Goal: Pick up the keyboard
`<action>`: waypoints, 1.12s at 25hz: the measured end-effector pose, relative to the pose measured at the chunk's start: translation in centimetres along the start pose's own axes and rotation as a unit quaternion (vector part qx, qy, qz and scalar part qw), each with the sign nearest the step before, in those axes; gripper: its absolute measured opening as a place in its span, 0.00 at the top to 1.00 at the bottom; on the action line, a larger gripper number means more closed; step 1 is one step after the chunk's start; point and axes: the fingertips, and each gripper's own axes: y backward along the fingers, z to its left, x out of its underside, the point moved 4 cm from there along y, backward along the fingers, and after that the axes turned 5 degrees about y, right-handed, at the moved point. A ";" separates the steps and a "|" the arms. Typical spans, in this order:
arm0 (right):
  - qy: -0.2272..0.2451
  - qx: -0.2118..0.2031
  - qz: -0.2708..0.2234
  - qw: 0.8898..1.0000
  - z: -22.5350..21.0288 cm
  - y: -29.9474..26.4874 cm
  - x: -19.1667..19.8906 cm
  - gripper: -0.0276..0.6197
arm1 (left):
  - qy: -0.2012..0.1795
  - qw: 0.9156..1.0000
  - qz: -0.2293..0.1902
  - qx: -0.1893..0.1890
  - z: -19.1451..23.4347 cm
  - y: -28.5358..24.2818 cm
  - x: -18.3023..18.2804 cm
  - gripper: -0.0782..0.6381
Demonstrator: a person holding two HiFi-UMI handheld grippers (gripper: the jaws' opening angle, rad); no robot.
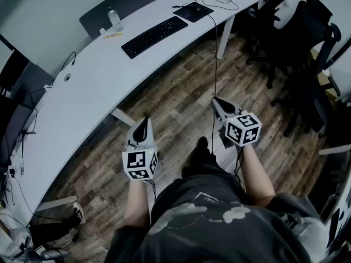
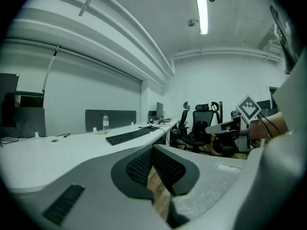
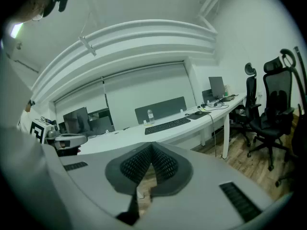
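Head view: left gripper (image 1: pixel 143 120) and right gripper (image 1: pixel 215 99), fingers (image 2: pixel 140 166) closed, empty, well apart from keyboard (image 1: pixel 154 36) on desk (image 1: pixel 88 92).

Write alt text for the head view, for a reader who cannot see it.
A person stands on a wood floor holding a left gripper and a right gripper, both shut and empty, short of a white desk. A black keyboard lies untouched on the desk, a bottle beyond it.

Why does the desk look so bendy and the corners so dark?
Head view: the wide lens bows the desk into a curve. Left gripper view: round black corners, and the ceiling lamp glares white. Right gripper view: same black corners; the keyboard looks tiny yet sharp.
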 end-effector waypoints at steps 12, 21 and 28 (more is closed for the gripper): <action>0.007 -0.004 0.008 1.000 1.6 -0.8 0.3 0.96 | 0.016 0.999 0.022 0.025 0.4 0.2 1.2 0.89; -0.010 -0.009 0.002 1.000 0.5 -2.1 0.2 0.96 | 0.023 0.999 0.011 0.028 1.5 -1.3 1.2 0.89; -0.020 -0.016 0.014 1.000 -3.0 -7.2 -0.3 0.96 | 0.033 0.999 0.022 0.012 3.0 -6.0 1.1 0.89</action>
